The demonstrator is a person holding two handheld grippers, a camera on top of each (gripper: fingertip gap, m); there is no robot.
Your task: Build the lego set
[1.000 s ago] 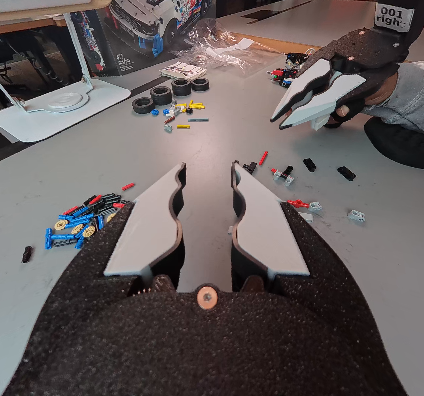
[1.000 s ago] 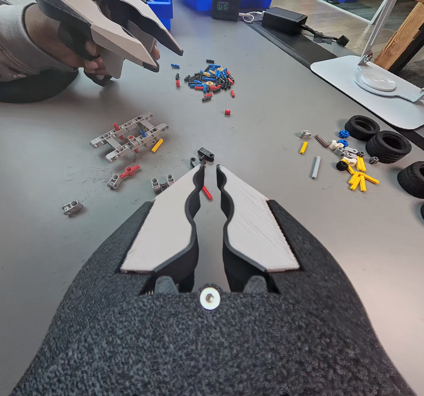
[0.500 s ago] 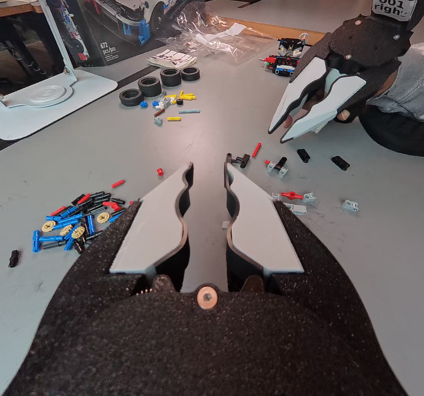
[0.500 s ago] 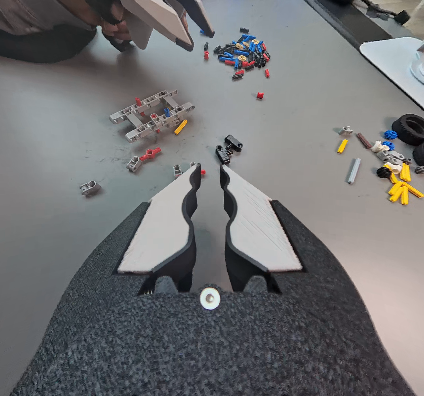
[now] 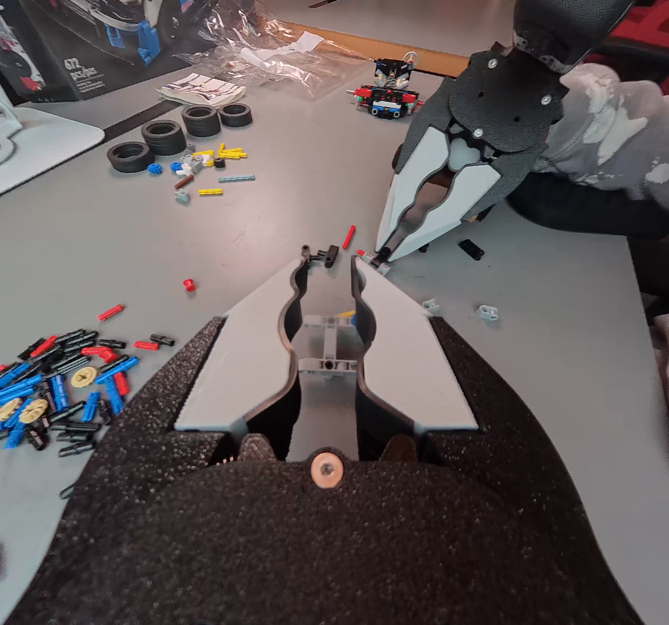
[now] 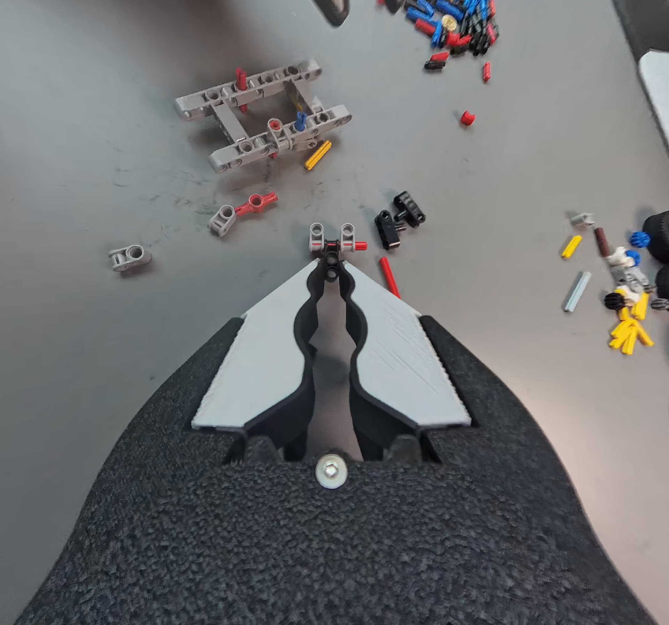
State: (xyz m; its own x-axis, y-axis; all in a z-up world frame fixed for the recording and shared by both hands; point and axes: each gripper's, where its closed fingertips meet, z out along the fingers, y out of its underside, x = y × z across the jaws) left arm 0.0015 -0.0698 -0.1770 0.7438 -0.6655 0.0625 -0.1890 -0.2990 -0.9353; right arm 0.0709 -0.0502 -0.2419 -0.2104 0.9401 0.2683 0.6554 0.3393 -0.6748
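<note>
The small black-and-grey lego piece (image 6: 331,249) with a red pin lies on the grey table (image 6: 108,318), pinched at its black end by the right claw (image 6: 331,267). The left claw (image 5: 329,263), spread apart, hovers over the grey frame (image 5: 327,349). The lego box (image 5: 90,28) bears printed writing.

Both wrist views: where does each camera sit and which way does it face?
Left wrist view: on the left tongs, looking across the table to the tyres; right tongs and a sleeve show.
Right wrist view: on the right tongs, tilted down at a small black-and-grey assembly; left tong tips show.
Shared: grey frame.
</note>
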